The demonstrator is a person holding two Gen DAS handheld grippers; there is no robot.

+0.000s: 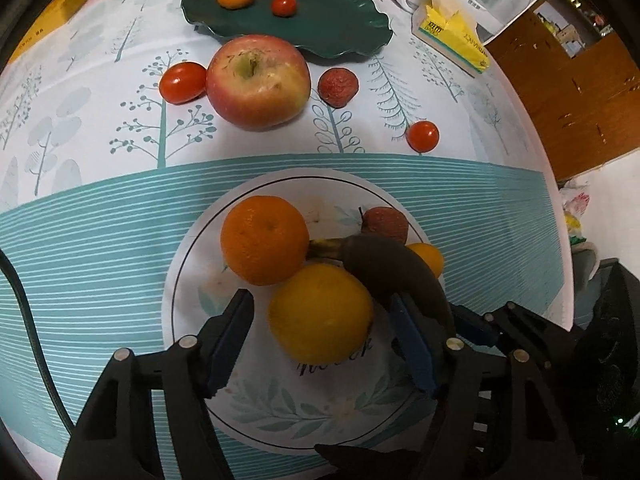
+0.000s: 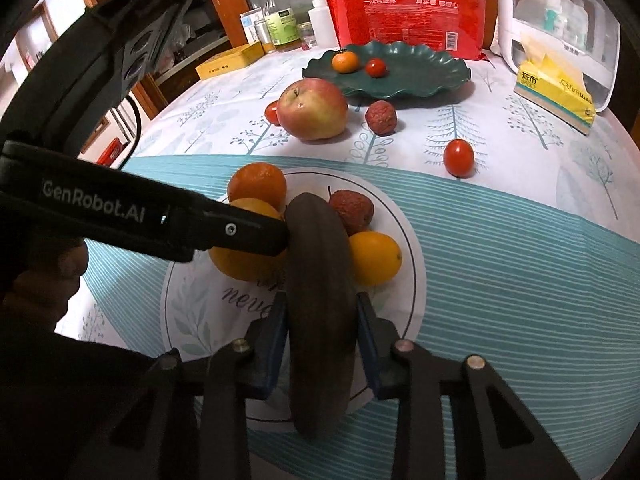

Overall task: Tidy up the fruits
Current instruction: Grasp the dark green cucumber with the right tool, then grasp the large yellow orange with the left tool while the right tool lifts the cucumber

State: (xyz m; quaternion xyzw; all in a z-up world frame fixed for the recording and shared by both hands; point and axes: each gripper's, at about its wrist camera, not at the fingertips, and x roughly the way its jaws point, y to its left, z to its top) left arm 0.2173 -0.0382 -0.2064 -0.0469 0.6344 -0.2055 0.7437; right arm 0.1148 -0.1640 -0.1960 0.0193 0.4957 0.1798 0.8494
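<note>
Right gripper point(image 2: 322, 344) clamped the dark banana point(image 2: 320, 280), long axis along its fingers; left gripper point(image 1: 320, 344) half-open, straddled yellow orange point(image 1: 320, 312).

The tablecloth point(image 1: 100, 208) appeared as a smooth printed sheet with a faint sheen, and the white plate point(image 1: 188, 280) at lower centre of the left wrist view looked glazed and glossy. The dark green scalloped dish point(image 2: 424, 76), upper centre of the right wrist view, showed a smooth satin finish, while the blackened banana point(image 2: 320, 280) was matt and the two shrivelled red fruits point(image 2: 381, 117) rough and wrinkled. Both gripper frames point(image 2: 472, 400) looked matt black plastic with small metal pins; the tomatoes point(image 2: 458, 157) were glossy and the oranges point(image 1: 264, 240) pitted.
</note>
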